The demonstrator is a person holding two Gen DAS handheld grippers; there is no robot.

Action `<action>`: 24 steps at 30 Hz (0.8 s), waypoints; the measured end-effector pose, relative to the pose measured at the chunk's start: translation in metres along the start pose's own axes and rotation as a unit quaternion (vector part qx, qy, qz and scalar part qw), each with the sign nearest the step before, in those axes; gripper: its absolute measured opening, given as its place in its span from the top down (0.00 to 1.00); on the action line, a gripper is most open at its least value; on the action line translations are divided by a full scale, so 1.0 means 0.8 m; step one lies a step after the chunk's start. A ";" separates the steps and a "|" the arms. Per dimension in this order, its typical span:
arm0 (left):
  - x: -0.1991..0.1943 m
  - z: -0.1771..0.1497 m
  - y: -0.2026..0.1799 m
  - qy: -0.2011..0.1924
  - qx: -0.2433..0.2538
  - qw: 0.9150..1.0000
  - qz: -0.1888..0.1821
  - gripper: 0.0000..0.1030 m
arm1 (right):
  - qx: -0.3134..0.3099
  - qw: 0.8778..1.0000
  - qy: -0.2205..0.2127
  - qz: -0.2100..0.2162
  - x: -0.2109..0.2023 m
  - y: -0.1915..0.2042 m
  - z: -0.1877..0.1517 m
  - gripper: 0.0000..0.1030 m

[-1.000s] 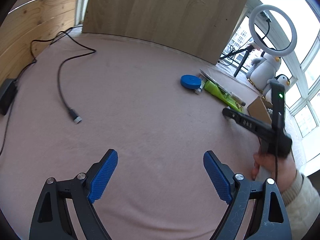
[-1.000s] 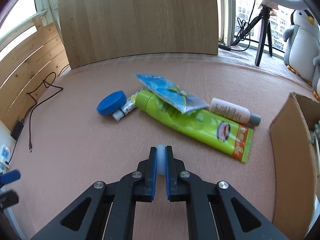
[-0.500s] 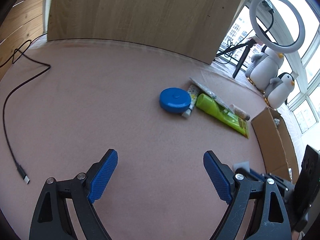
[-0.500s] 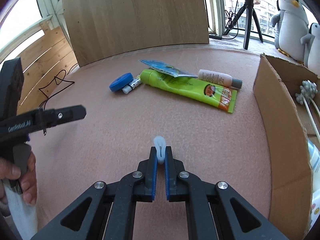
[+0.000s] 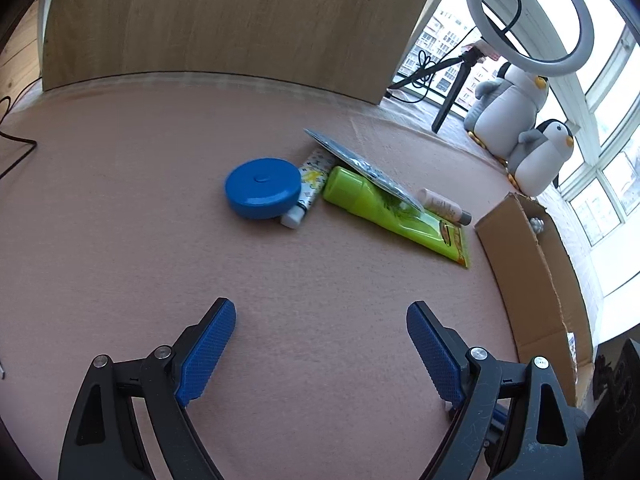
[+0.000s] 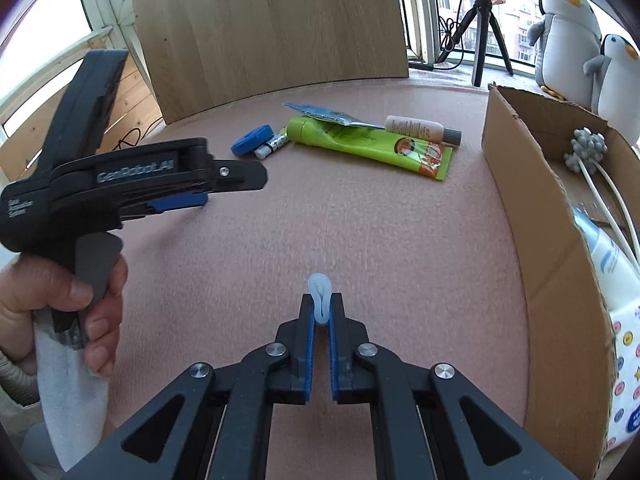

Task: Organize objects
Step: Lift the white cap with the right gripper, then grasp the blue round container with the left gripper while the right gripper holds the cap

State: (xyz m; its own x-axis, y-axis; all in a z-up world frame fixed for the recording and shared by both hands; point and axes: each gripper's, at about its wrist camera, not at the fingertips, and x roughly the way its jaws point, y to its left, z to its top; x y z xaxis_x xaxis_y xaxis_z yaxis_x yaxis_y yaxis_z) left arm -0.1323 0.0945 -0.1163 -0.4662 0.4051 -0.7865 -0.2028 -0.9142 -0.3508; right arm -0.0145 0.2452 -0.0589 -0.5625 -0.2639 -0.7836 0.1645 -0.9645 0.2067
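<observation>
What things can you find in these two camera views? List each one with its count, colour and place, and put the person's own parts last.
round case: 1, blue, mid-table, touching the small tube
small tube: 1, white patterned, between case and green tube
large tube: 1, green, right of the case
flat packet: 1, blue, lying on the green tube
small bottle: 1, white with grey cap, behind the green tube
cardboard box: 1, brown, right side, items inside
penguin toys: 2, grey-white, by the window
ring light: 1, white, on tripod
left gripper: open, blue pads
right gripper: shut on pale piece
hand: 1, holding the left gripper's handle
</observation>
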 end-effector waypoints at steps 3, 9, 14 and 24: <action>0.003 0.002 -0.001 -0.006 0.008 1.000 0.003 0.13 | 0.004 1.000 -0.001 0.001 -0.004 -0.002 -0.002 0.95; 0.004 0.024 0.038 -0.029 -0.016 0.999 0.035 0.14 | 0.008 1.000 -0.003 0.005 -0.005 -0.003 -0.009 0.94; 0.019 0.049 0.046 -0.038 -0.006 0.999 0.029 0.17 | 0.011 1.000 -0.006 0.008 -0.005 -0.007 -0.012 0.94; 0.043 0.080 0.052 -0.036 -0.016 0.999 0.002 0.48 | 0.005 1.000 -0.008 0.005 -0.005 -0.005 -0.014 0.94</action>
State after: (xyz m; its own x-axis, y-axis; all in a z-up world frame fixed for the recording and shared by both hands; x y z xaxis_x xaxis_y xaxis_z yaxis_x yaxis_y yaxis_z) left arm -0.2119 0.0700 -0.1253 -0.5282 0.3997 -0.7492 -0.1743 -0.9145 -0.3651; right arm -0.0038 0.2503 -0.0629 -0.5735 -0.2738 -0.7721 0.1627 -0.9618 0.2202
